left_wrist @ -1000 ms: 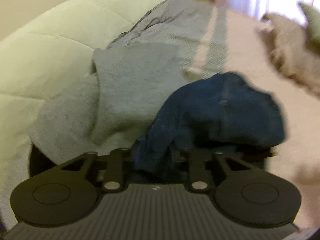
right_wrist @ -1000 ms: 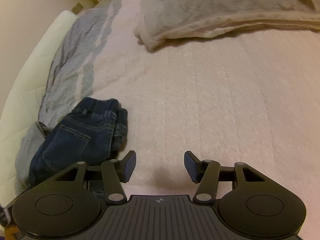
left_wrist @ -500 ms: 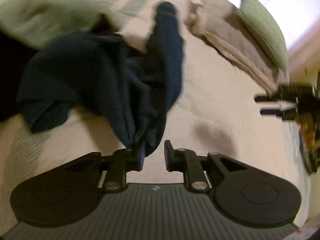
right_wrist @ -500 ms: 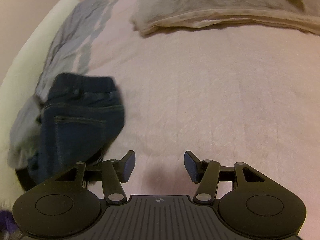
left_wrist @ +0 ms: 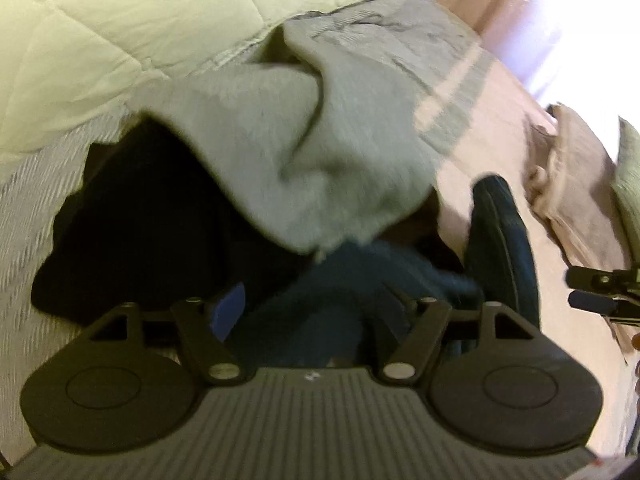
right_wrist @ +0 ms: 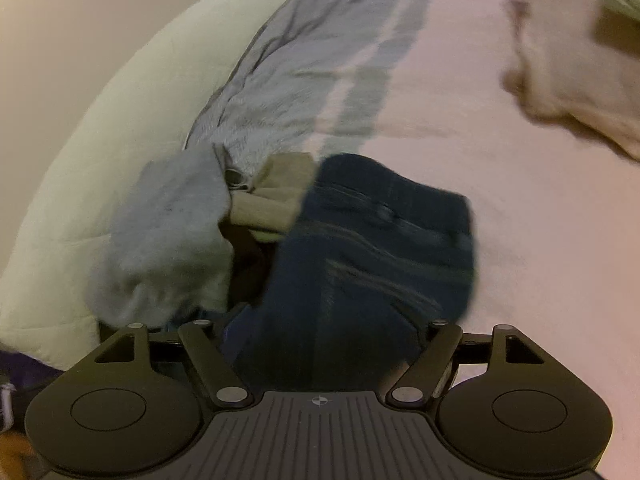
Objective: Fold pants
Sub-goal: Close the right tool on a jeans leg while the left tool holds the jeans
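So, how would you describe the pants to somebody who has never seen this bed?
Look at the pale pink bed cover, near its left side where the cream quilt lies. Beside a soft grey garment lies a bundle of dark blue denim, the pants. Only they are dark blue with stitched seams.

Pants — seemingly dark denim cloth

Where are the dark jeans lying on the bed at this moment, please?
In the right wrist view the dark jeans lie centre frame on the pink bedspread, just right of the grey garment.
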A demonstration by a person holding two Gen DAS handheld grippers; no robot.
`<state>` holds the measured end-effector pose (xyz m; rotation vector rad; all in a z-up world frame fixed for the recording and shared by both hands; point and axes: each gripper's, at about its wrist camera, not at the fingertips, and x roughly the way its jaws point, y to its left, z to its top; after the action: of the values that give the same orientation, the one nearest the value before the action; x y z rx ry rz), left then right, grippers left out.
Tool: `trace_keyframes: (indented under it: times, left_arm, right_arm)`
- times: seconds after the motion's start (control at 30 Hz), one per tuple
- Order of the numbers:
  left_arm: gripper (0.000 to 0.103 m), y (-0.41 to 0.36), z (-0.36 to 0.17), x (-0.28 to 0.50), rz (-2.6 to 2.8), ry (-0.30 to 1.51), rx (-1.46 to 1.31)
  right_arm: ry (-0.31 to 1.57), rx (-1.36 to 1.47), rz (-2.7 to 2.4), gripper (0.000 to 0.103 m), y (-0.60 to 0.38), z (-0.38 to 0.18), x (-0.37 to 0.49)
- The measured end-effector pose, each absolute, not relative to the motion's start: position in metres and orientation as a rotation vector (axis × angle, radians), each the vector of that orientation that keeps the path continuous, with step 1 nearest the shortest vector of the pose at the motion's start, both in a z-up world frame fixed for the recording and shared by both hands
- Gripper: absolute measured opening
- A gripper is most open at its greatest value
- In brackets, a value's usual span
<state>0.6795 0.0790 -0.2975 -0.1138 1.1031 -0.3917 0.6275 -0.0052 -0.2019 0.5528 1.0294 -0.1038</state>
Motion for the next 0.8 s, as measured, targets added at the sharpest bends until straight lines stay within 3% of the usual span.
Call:
trace_keyframes:
  times: [0.17,0.2,0.23,0.27,0.3,0.33,0.7,0.77,0.8]
  left_arm:
    - [0.07,0.052,-0.308,0.699,-0.406,1.149,-0.121]
    - [0.07,0.048,-0.31,0.7,-0.405,1.159,-0.119]
    - [0.07,0.045,-0.311,0.699,-0.401,1.167,-0.11]
    - [0.07,0.041,-0.311,0.699,-0.4,1.171,-0.103]
    - [0.07,0.041,-0.31,0.697,-0.402,1.172,-0.1]
    - [0.07,0.042,-0.31,0.695,-0.41,1.173,-0.096]
    - [0.071,0.003,-0.311,0.655,-0.616,1.229,0.029]
    - [0.044,-0.017,-0.319,0.646,-0.655,1.256,0.055]
    - [0.021,-0.023,-0.32,0.64,-0.682,1.272,0.036]
  right_arm:
    - [1.178,0.431,-0.219,0.07,0.025,-0.245,0.677]
    - [1.218,0.398,-0.244,0.059,0.025,-0.256,0.677]
    - [1.217,0.393,-0.251,0.041,0.021,-0.262,0.668]
    - [1.2,0.427,-0.256,0.032,0.014,-0.266,0.654]
    - [1.18,0.502,-0.254,0.015,0.003,-0.269,0.636]
    - [1.161,0.577,-0.257,0.006,-0.011,-0.27,0.616]
    - [0.709,1.059,-0.533,0.004,-0.105,-0.239,0.386]
    - [0.63,1.095,-0.565,0.004,-0.114,-0.227,0.362]
    - [0.604,1.097,-0.577,0.004,-0.118,-0.22,0.353]
